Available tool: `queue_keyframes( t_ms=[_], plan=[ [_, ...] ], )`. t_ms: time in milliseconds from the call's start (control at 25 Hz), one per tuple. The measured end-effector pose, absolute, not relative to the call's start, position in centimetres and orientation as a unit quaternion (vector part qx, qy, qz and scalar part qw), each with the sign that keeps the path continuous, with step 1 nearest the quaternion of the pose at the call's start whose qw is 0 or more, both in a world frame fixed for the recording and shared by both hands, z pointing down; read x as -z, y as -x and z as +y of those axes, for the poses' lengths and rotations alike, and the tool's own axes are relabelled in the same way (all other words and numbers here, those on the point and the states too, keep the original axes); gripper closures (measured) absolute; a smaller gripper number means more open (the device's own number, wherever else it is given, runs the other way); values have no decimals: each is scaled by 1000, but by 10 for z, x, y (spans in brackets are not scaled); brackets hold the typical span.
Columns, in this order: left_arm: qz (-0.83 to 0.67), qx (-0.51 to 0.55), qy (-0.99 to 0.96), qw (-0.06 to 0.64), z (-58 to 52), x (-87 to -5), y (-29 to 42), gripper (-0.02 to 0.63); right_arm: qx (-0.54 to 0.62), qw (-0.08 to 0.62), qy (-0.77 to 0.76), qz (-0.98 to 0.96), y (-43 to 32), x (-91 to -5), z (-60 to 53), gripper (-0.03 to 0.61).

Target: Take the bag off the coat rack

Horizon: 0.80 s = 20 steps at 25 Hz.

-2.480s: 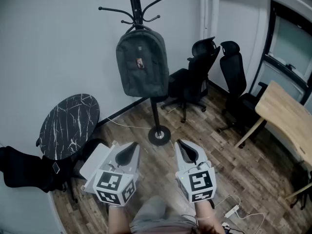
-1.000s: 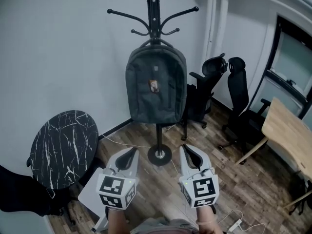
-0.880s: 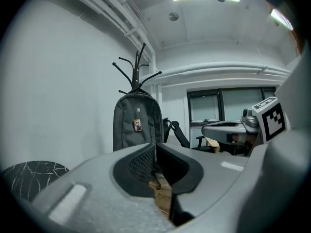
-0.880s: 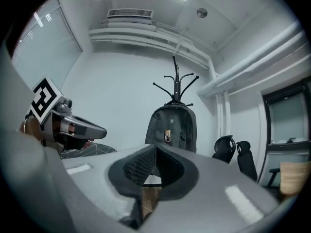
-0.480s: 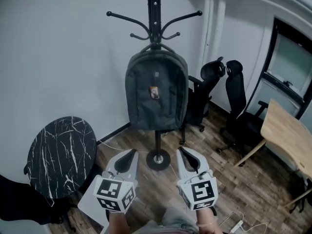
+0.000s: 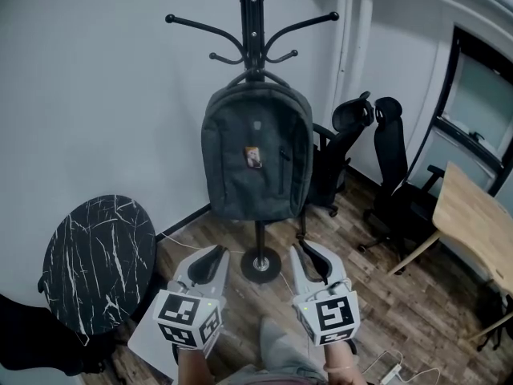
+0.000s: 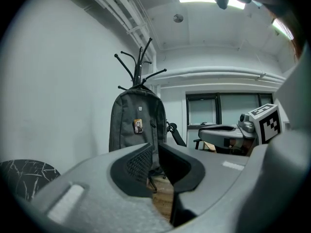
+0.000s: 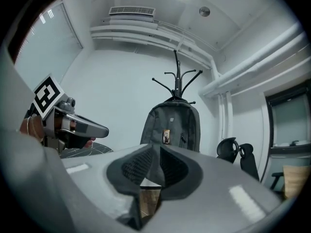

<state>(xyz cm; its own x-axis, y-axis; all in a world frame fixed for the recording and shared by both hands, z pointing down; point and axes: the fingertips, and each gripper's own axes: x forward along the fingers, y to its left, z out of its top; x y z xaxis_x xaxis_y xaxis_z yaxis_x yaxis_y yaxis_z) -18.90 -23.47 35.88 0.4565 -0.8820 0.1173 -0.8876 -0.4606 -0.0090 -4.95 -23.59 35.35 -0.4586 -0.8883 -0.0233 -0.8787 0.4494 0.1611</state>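
Approach step, bag untouched. Bag (image 6: 256, 155) hangs high on rack (image 6: 253, 22), well ahead of grippers. Left gripper (image 6: 217, 253) and right gripper (image 6: 301, 249): jaws barely apart, opening, nothing between. Next, likely: raise, pinch top handle, lift clear of hook.

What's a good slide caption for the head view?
Dark grey fabric backpack hanging from a black metal coat rack.

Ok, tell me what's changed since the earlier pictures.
The person has stepped nearer the rack; the bag fills more of the head view. The left gripper and right gripper came along, low and empty, jaws now opening with nothing between them. The bag still hangs on the rack, untouched.
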Motion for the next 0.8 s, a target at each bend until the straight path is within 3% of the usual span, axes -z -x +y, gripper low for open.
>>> queue_keyframes(
  t_ms=[80,360,800],
  plan=[
    [-516,-57,-854,29,-245,-360,189,545,74,32,-521,-850,48,-354,-246,532],
    [-518,-62,-852,31,-280,-363,192,538,66,36,-531,-844,41,-359,-286,512],
    [-524,-59,-849,42,-337,-358,202,465,57,46,-547,-834,28,-360,-344,469]
  ],
)
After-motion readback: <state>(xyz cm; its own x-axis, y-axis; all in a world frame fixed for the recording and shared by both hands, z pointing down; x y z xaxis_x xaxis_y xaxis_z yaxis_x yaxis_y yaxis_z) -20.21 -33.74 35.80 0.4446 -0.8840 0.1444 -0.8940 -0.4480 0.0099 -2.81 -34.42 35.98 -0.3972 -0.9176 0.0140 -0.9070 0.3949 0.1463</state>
